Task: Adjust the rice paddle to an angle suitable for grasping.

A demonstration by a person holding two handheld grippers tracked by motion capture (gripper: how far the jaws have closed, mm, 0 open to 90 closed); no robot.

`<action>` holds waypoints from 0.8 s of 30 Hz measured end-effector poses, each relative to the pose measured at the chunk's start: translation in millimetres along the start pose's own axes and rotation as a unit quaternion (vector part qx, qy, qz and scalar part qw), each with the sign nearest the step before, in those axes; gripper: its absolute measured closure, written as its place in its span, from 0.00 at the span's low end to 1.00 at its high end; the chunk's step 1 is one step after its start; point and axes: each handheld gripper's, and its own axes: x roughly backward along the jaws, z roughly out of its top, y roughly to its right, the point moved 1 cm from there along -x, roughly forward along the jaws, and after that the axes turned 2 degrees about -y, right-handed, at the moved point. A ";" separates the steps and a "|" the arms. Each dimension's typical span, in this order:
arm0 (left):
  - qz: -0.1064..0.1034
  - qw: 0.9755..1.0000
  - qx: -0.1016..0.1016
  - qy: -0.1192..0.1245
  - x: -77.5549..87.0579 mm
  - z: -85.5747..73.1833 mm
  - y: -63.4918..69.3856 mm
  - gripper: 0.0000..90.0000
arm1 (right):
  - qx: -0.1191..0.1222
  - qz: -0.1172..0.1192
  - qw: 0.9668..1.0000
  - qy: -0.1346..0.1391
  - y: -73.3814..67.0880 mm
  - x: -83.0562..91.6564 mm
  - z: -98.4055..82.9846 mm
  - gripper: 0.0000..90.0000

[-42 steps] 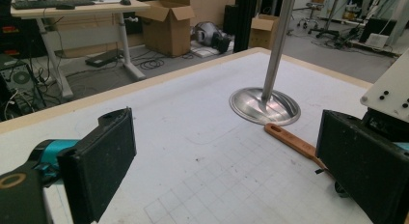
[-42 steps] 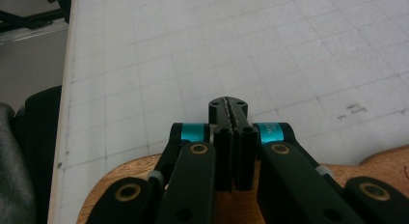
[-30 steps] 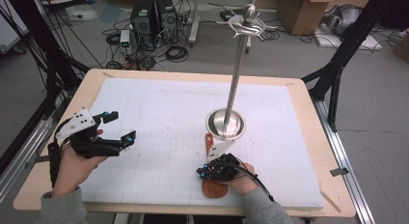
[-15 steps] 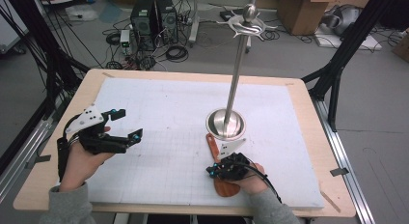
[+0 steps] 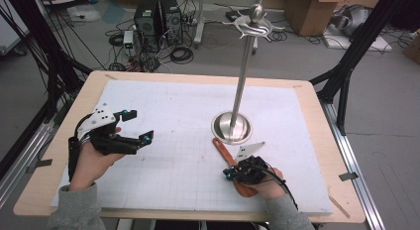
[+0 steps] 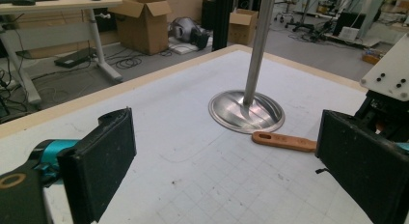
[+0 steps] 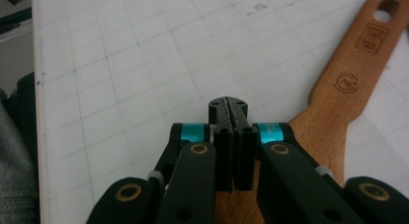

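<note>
R gripper (image 7: 230,108) jaws pressed together, empty, over the wooden spatula (image 7: 345,89) blade – handle runs away toward the metal stand (image 5: 232,126) base, so R hand is nearer; L gripper (image 5: 131,126) gapes wide w/ nothing in it, well apart to the side.

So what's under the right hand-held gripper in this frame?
A wooden spatula lies flat on the white mat beneath the right hand-held gripper, handle pointing toward the metal stand's base. Its blade end is mostly covered by the gripper and hand, so contact can't be judged.
</note>
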 end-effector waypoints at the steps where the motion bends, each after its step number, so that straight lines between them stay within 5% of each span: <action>1: -0.001 1.000 -0.001 -0.002 -1.9 0.4 0.3 0.08 | -0.002 -0.001 1.000 0.001 1.1 1.3 -1.2 0.99; 24: -0.010 1.000 -0.007 -0.005 -7.6 2.4 3.4 0.08 | -0.035 -0.039 0.999 0.002 22.3 22.6 -20.2 0.99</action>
